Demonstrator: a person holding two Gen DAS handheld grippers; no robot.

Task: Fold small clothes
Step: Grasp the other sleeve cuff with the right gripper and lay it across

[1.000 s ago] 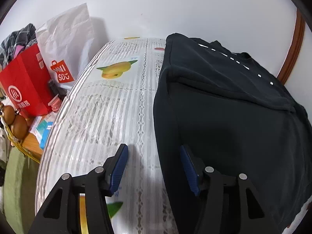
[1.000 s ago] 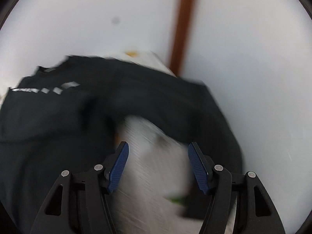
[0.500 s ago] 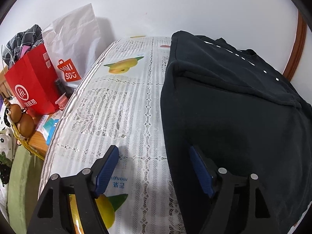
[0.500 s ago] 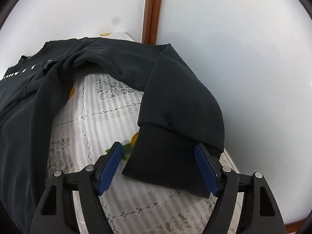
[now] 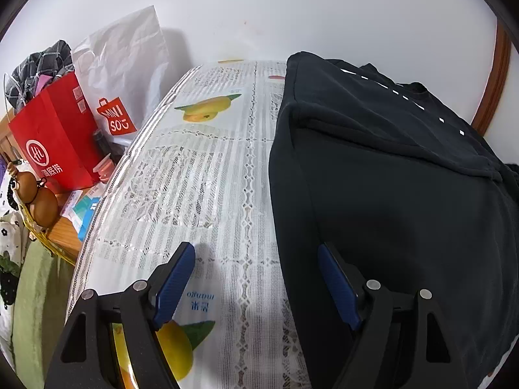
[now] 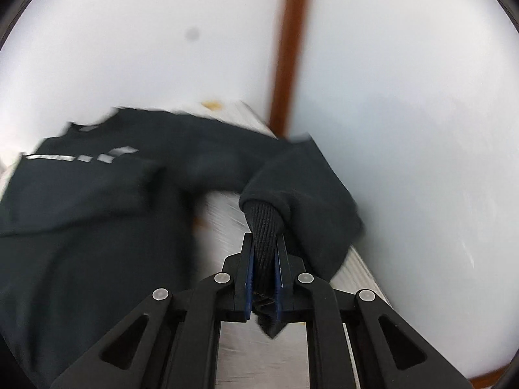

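White wall [image 5: 292, 9], brown trim [image 6: 288, 48] (vertical), lace-clothed table [image 5: 194, 194]

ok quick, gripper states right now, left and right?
Left gripper: open, holding nothing, jaws astride the sweatshirt edge.
Right gripper: just closed, clamped on the ribbed cuff of the sweatshirt's sleeve.

left gripper [image 5: 256, 282]: jaws apart, nothing between | right gripper [image 6: 263, 253]: jaws just closed, pinching fabric

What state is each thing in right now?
Sweatshirt: flat on the tablecloth, left side folded in.
Cuff: pinched in the right tool.
Right tool: just closed, shut on cuff.
Left tool: open, empty, astride the sweatshirt's edge.
Red bag: upright, stuffed.
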